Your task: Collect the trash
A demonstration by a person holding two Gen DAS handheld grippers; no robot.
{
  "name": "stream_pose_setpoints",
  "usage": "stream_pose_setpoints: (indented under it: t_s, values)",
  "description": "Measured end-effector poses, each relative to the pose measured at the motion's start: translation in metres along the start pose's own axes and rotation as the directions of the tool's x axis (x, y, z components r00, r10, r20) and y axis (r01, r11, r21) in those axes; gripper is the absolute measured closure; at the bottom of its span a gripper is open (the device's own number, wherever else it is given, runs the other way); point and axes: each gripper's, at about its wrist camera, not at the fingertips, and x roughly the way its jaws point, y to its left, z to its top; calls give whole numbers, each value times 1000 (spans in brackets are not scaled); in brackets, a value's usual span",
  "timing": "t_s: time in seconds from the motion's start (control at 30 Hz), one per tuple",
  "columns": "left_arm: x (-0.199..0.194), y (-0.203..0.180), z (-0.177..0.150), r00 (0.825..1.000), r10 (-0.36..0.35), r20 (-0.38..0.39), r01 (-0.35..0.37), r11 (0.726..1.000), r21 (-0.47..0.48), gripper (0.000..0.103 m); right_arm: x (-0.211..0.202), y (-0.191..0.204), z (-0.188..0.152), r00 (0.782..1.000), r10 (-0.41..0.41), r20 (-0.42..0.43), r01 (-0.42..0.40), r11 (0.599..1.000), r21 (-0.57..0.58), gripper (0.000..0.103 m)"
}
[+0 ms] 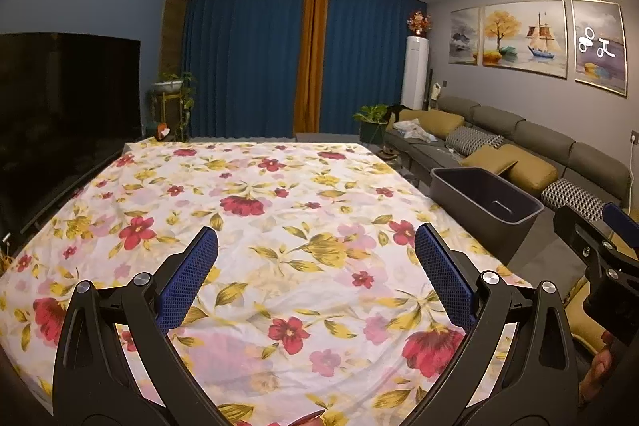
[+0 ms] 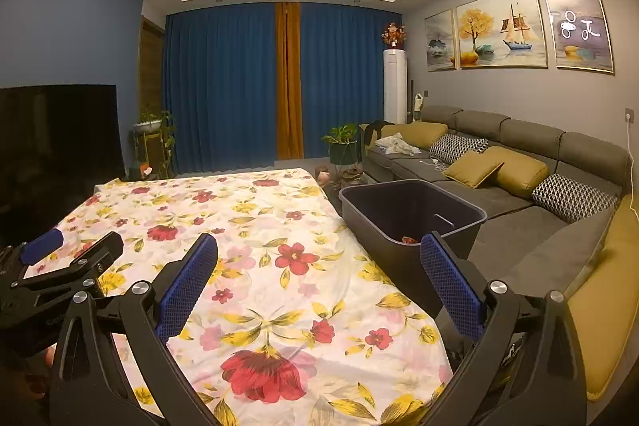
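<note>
Both claws hang above a worktop draped in a floral cloth (image 1: pixel 279 218), white with red and yellow blossoms. The left claw (image 1: pixel 315 270) stands wide, its blue-padded fingers (image 1: pixel 187 278) spread far apart with only the cloth between them. The right claw (image 2: pixel 319 274) is just as wide and grips nothing; its right-hand finger (image 2: pixel 451 282) crosses in front of the near wall of a dark grey bin (image 2: pixel 359 214).

That bin sits just beside the worktop's right edge, between it and a long grey sofa (image 2: pixel 519 194) — and down at its bottom lies a small reddish scrap of trash (image 2: pixel 409 239), partly hidden by the rim. From the left wrist view the bin (image 1: pixel 471 202) shows only its dark inside, and the right claw's black frame pokes in at the far right.

Beyond: a black television (image 1: pixel 60 98) on the left, blue curtains (image 1: pixel 247 58) with an orange strip, and yellow cushions (image 2: pixel 519 168) along the sofa.
</note>
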Motion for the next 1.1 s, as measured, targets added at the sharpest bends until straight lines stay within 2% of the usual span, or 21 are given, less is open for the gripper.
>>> stream_pose_setpoints:
  t_s: [1.1]
  values:
    - [-3, -3, 2, 1000, -4, 3, 4, 1000, 6, 6, -1, -4, 0, 1000, -6, -4, 6, 1000, 13, 6]
